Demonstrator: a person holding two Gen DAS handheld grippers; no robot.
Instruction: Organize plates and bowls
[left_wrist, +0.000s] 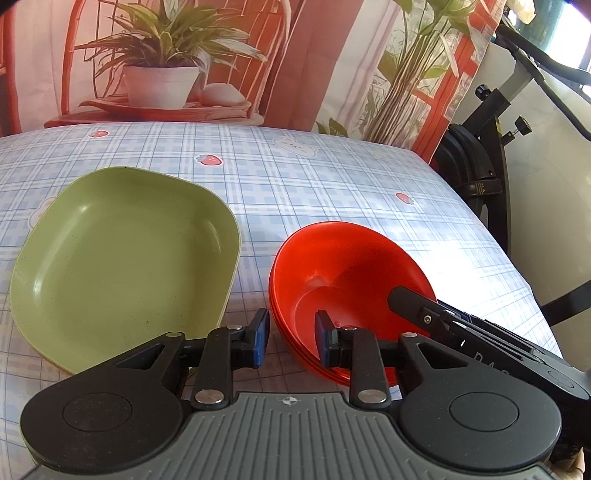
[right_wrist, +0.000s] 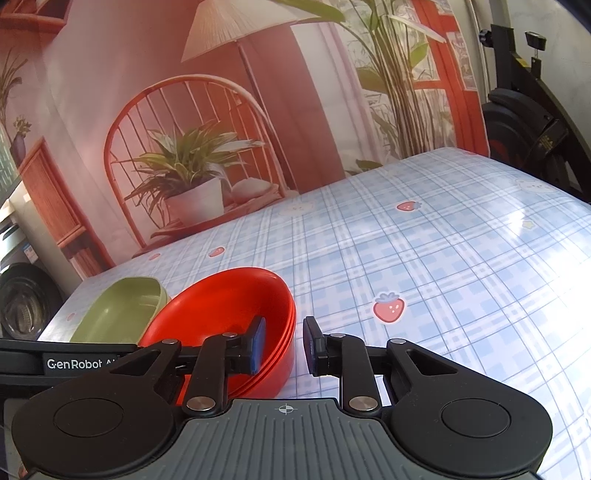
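A stack of red bowls (left_wrist: 351, 266) sits on the checked tablecloth, with a green square plate (left_wrist: 122, 258) to its left. My left gripper (left_wrist: 291, 338) straddles the stack's near-left rim, one pad outside and one inside. Its jaws are narrow, and a slit of cloth shows beside the outer pad. My right gripper (right_wrist: 284, 341) straddles the red bowls (right_wrist: 229, 299) at their near-right rim the same way, with cloth visible between the outer pad and the wall. One of its fingers (left_wrist: 410, 301) reaches into the bowl. The green plate (right_wrist: 122, 310) lies just beyond.
The tablecloth (left_wrist: 332, 177) stretches bare behind and to the right of the dishes. A printed backdrop (left_wrist: 166, 74) hangs at the table's far edge. A black exercise machine (left_wrist: 480, 166) stands past the right edge. A washing machine (right_wrist: 26, 306) sits off the left side.
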